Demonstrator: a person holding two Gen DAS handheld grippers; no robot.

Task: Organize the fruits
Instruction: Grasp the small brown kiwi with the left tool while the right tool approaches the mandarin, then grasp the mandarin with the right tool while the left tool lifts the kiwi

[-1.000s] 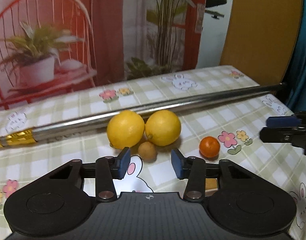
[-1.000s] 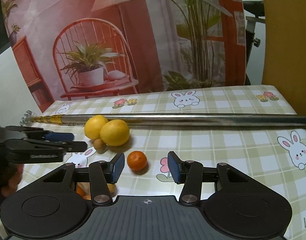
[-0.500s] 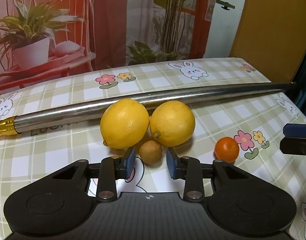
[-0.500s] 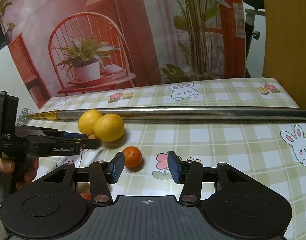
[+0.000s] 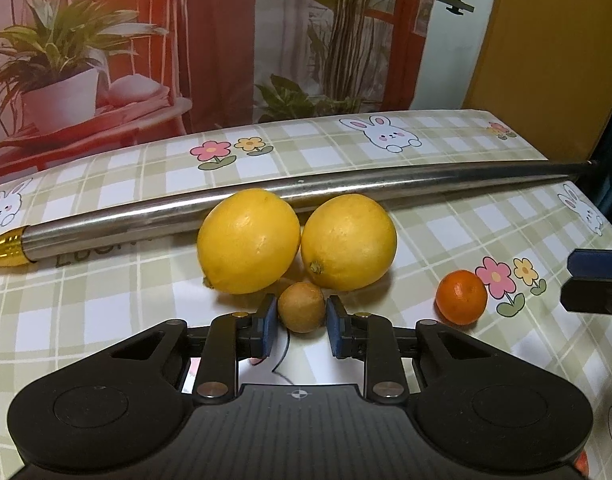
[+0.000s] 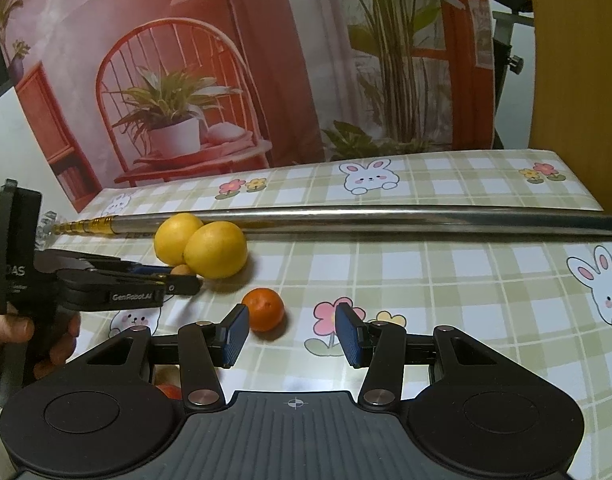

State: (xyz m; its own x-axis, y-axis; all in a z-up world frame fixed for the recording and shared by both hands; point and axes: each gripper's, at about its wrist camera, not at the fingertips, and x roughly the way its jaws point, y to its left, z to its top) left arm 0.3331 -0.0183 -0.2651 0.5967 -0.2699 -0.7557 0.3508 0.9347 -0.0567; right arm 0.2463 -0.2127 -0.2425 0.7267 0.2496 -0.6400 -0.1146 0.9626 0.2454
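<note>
the long shiny metal pole [image 5: 290,196] lies across the table under a green-and-white checked cloth printed with rabbits and flowers [image 5: 445,240], and serves as the landmark here. two large yellow lemons [image 5: 248,241] [image 5: 349,241] sit side by side just in front of the pole, touching it and each other. a small round brownish-tan fruit [image 5: 301,307] rests just in front of the gap between the lemons, on the side away from the pole. a small orange tangerine [image 5: 461,297] lies farther from the pole, apart from the lemons and toward the pole's dark thin end.

the left gripper [image 5: 300,326] sits low over the cloth with its blue pads on either side of the small brownish fruit; the pads are narrowly apart and very close to the fruit, and whether they press on it cannot be told. in the right wrist view a hand [image 6: 10,332] holds this gripper's black handle.

the right gripper [image 6: 293,334] is spread wide with nothing between its blue pads; the tangerine [image 6: 263,309] lies just beyond its left pad, on the pole side. behind the backdrop of a printed red chair and potted plant [image 6: 174,120] nothing more can be told.
</note>
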